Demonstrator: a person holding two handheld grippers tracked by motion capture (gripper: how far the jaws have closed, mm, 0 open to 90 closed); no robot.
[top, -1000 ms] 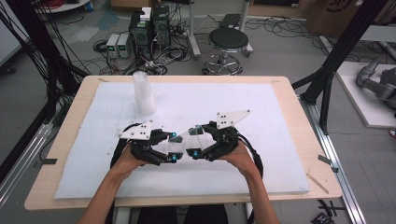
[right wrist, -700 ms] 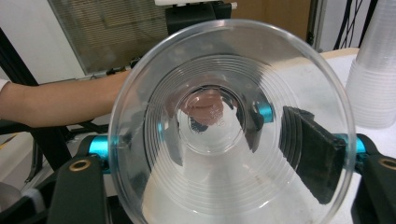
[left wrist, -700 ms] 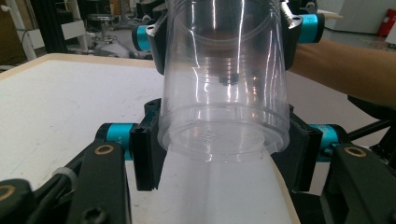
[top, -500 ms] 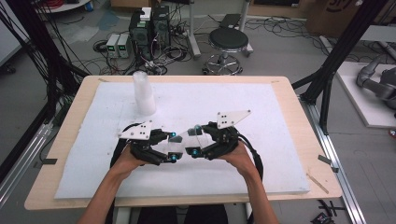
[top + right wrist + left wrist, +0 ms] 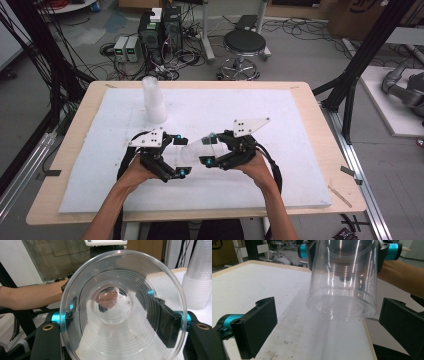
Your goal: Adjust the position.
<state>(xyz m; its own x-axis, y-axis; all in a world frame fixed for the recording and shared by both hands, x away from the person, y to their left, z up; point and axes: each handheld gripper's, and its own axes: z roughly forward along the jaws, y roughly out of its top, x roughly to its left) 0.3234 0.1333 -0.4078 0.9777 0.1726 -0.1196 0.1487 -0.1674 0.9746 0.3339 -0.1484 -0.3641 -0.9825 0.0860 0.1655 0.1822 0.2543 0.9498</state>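
A clear plastic cup [image 5: 194, 150] lies on its side in the air between my two grippers, which face each other over the white mat [image 5: 280, 115]. My right gripper [image 5: 207, 149] has just been closing and is shut on the cup near its mouth; in the right gripper view the cup [image 5: 122, 307] sits between my right gripper's [image 5: 117, 317] pressing jaws. My left gripper [image 5: 181, 156] has just been opening. In the left gripper view my left gripper [image 5: 329, 315] stands wide on either side of the cup's [image 5: 342, 290] base without touching it.
A stack of clear cups [image 5: 154, 100] stands upright at the mat's back left, also seen as the stack [image 5: 200, 285] in the right gripper view. Black frame posts flank the table, with a stool [image 5: 244, 42] and cables beyond the far edge.
My left gripper's jaws have spread apart and let go of the cup. My right gripper's jaws have closed on it. Neither hand has shifted.
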